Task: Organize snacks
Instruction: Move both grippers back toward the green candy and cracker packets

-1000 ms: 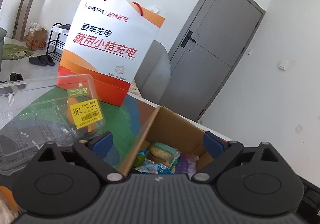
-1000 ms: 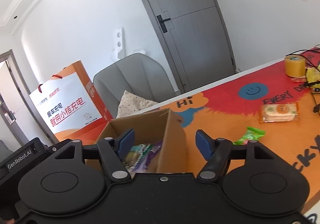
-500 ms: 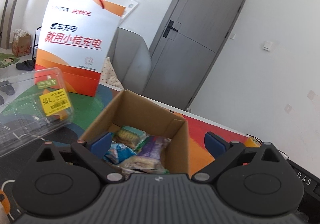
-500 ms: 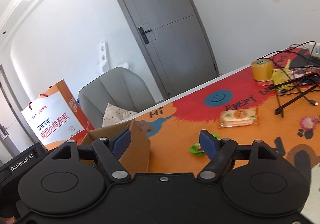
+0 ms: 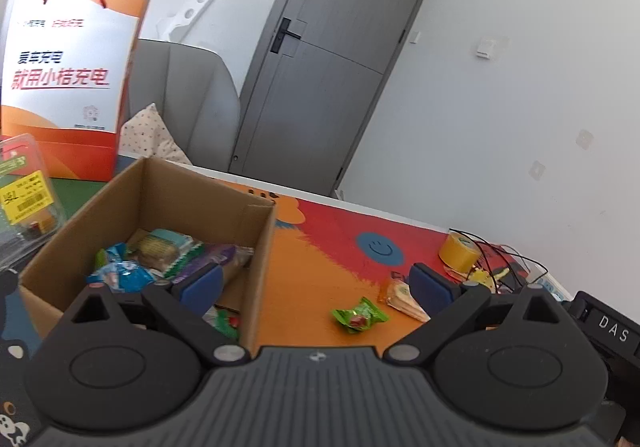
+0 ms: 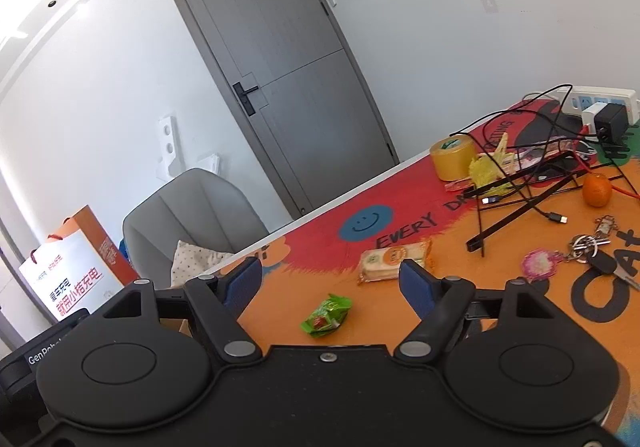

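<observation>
An open cardboard box [image 5: 120, 215] sits on the colourful table mat and holds several wrapped snacks [image 5: 160, 253]. A small green snack packet [image 5: 359, 314] lies on the orange mat right of the box; it also shows in the right wrist view [image 6: 326, 316]. An orange-and-white cracker packet [image 6: 394, 259] lies beyond it, partly hidden behind a finger in the left wrist view [image 5: 400, 297]. My left gripper [image 5: 316, 281] is open and empty, above the box's right wall. My right gripper [image 6: 332, 281] is open and empty, above the green packet.
A white and orange paper bag [image 5: 68, 83] stands behind the box. A clear plastic clamshell [image 5: 24, 199] lies left of it. A yellow tape roll [image 6: 454, 156], cables, a power strip [image 6: 600, 105], an orange [image 6: 597, 189] and keys [image 6: 592, 251] crowd the right side.
Both grippers have swung to the right. The box has slid left in both views, and the green and cracker packets have come into the middle. Both grippers stay open.
</observation>
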Motion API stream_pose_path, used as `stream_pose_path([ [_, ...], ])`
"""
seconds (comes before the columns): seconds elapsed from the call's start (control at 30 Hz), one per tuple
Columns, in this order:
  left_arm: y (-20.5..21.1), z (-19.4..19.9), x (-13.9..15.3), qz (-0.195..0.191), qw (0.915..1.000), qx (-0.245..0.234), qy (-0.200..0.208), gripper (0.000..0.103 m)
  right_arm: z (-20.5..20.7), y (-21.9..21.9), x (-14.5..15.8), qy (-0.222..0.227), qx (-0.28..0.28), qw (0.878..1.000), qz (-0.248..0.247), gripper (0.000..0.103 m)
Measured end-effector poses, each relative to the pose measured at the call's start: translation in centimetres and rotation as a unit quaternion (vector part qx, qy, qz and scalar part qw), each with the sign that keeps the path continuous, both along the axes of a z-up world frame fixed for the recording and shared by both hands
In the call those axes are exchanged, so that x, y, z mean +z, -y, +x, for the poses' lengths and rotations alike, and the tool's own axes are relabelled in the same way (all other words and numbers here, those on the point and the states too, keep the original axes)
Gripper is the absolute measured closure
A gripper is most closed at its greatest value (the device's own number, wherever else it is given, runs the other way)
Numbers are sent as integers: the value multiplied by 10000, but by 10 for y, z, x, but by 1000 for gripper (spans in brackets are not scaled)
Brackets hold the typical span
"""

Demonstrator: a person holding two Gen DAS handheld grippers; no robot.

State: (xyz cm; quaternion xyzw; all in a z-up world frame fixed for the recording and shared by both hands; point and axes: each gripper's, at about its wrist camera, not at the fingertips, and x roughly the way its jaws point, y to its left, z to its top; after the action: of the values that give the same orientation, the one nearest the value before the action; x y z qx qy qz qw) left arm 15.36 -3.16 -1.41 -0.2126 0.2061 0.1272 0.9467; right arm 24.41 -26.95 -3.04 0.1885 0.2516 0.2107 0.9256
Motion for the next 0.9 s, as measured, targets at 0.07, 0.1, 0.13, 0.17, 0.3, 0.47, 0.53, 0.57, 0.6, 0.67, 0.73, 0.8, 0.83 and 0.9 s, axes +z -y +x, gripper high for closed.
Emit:
stream_pose_path([
  [0.07, 5, 6, -1, 21, 10000, -53, -25, 4, 3, 5, -1, 6, -44, 10000, -17, 27],
  [0.1, 8, 9, -1, 46, 9999, -78, -43, 4, 6, 9, -1, 5, -57, 10000, -26, 27],
  [0.13, 10, 13, -1, 88, 9999, -113, -69, 4, 8, 12, -1, 4, -65, 10000, -38, 27],
  [0.17, 12, 17, -1, 131, 9997, -164, -109, 4, 11, 15, -2, -4, -72, 10000, -43, 27],
  [0.3, 23, 34, -5, 323, 9984, -348, -301, 4, 25, 23, -8, -104, -101, 9998, -143, 27],
  [0.47, 33, 55, -12, 508, 9962, -477, -515, 4, 43, 30, -12, -167, -103, 9993, -330, 27],
  [0.53, 36, 64, -15, 593, 9949, -543, -604, 4, 49, 29, -13, -177, -60, 9988, -458, 27],
  [0.57, 38, 69, -17, 659, 9941, -559, -662, 4, 52, 29, -13, -170, -31, 9984, -538, 27],
  [0.6, 40, 73, -19, 747, 9929, -566, -734, 5, 54, 28, -13, -159, 6, 9980, -618, 27],
  [0.67, 43, 82, -23, 876, 9907, -602, -846, 4, 61, 26, -15, -171, 89, 9970, -750, 27],
  [0.73, 45, 90, -29, 943, 9887, -639, -973, 4, 68, 25, -18, -217, 191, 9961, -831, 27],
  [0.8, 47, 98, -35, 1016, 9868, -663, -1068, 5, 75, 24, -22, -245, 250, 9954, -891, 27],
  [0.83, 48, 102, -38, 1062, 9857, -656, -1134, 5, 78, 25, -25, -269, 272, 9952, -897, 27],
  [0.9, 49, 109, -45, 1121, 9835, -694, -1237, 5, 87, 26, -30, -340, 318, 9946, -929, 27],
])
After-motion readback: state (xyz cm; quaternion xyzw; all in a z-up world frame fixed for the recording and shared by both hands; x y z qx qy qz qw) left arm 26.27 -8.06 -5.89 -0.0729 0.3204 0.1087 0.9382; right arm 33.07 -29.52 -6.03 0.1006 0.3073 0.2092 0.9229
